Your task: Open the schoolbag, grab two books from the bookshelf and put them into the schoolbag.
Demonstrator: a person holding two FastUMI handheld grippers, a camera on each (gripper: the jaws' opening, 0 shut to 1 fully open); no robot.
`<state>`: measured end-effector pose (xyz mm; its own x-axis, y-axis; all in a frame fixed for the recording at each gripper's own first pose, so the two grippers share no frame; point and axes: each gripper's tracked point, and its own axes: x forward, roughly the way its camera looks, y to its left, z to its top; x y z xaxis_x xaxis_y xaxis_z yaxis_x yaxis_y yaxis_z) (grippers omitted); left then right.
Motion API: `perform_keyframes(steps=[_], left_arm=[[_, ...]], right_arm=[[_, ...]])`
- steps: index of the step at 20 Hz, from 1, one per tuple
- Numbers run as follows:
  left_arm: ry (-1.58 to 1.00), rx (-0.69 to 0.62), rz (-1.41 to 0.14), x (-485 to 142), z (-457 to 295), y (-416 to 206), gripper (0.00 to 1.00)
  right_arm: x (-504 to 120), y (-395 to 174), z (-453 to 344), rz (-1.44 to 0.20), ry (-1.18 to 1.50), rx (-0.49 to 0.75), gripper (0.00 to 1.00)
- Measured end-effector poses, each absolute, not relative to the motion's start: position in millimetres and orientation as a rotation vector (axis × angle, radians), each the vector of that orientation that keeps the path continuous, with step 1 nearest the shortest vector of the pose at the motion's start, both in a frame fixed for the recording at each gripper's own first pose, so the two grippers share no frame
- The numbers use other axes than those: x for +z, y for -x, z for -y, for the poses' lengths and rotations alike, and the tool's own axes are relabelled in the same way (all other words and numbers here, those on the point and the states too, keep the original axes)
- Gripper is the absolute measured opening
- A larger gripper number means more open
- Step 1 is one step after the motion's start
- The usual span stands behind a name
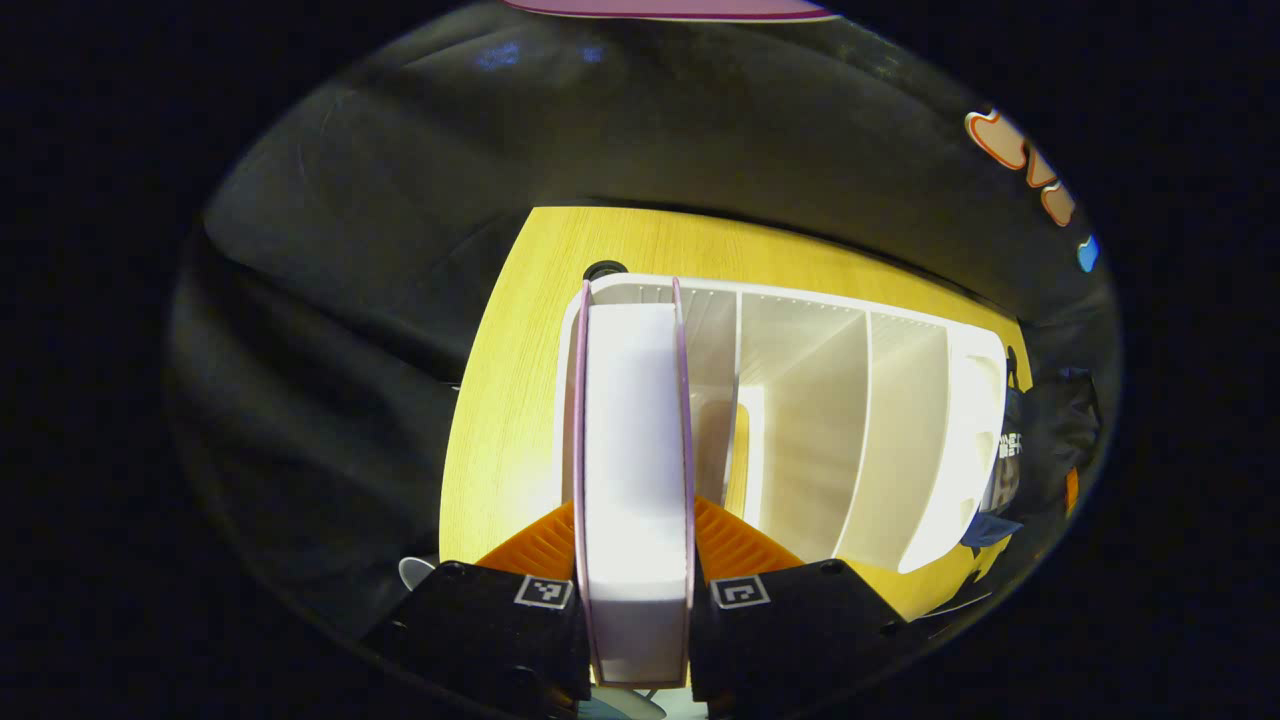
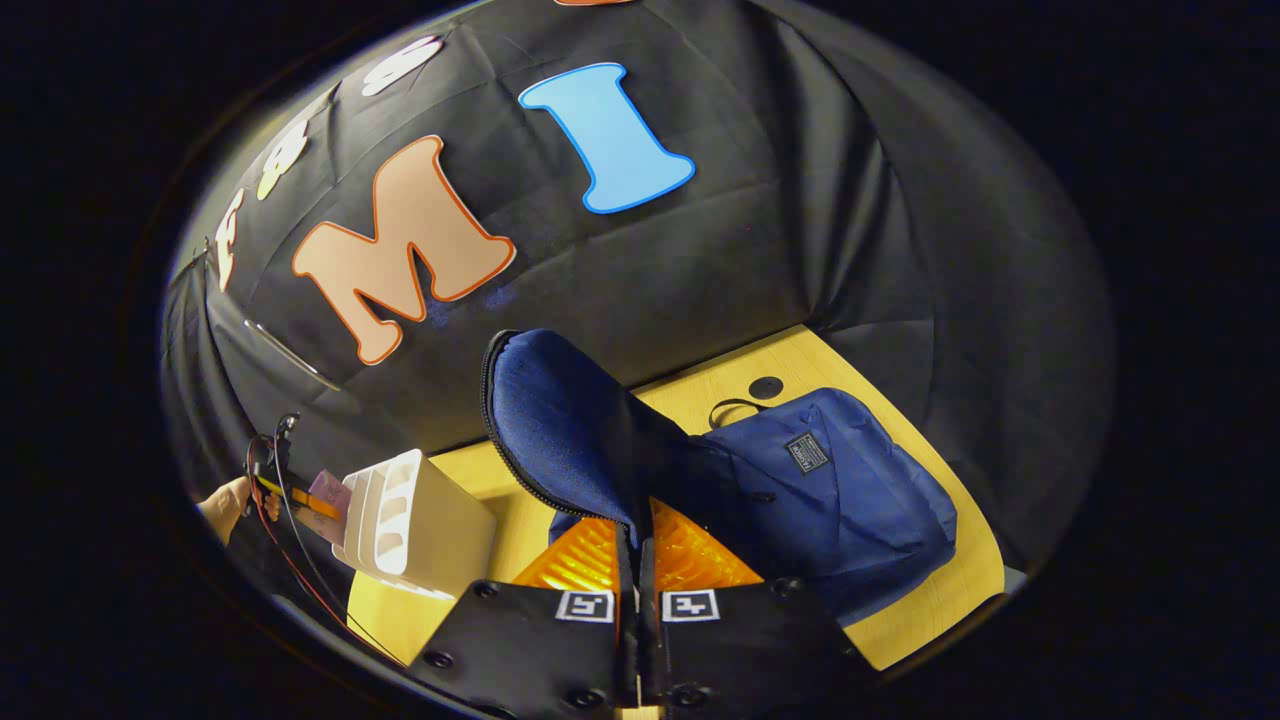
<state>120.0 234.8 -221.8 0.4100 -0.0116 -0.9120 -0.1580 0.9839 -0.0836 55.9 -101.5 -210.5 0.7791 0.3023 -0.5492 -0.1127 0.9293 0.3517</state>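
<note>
In the left gripper view my left gripper (image 1: 637,540) is shut on a thick book (image 1: 635,450) with a pink cover and white page edges. The book stands upright in the end slot of the white bookshelf (image 1: 850,400), whose other slots hold nothing. In the right gripper view my right gripper (image 2: 637,545) is shut on the blue flap (image 2: 560,420) of the schoolbag (image 2: 840,500) and holds it raised, zip edge showing. The bag lies flat on the yellow table (image 2: 960,590). Far left, a hand (image 2: 225,505) holds the left gripper and the pink book (image 2: 328,490) at the bookshelf (image 2: 420,520).
The bookshelf stands to the left of the bag on the yellow table (image 1: 510,400), with bare wood between them. A round black cable hole (image 2: 766,387) sits by the bag's handle near the back edge. Black cloth walls close in behind the table.
</note>
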Motion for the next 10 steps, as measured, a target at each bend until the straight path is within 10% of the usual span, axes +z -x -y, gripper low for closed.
perform_keyframes(steps=[10], left_arm=[[0.135,0.079,-1.054,-161,-249,-106,0.36]], right_arm=[[-209,-55,103,-0.631,-0.335,0.222,0.02]])
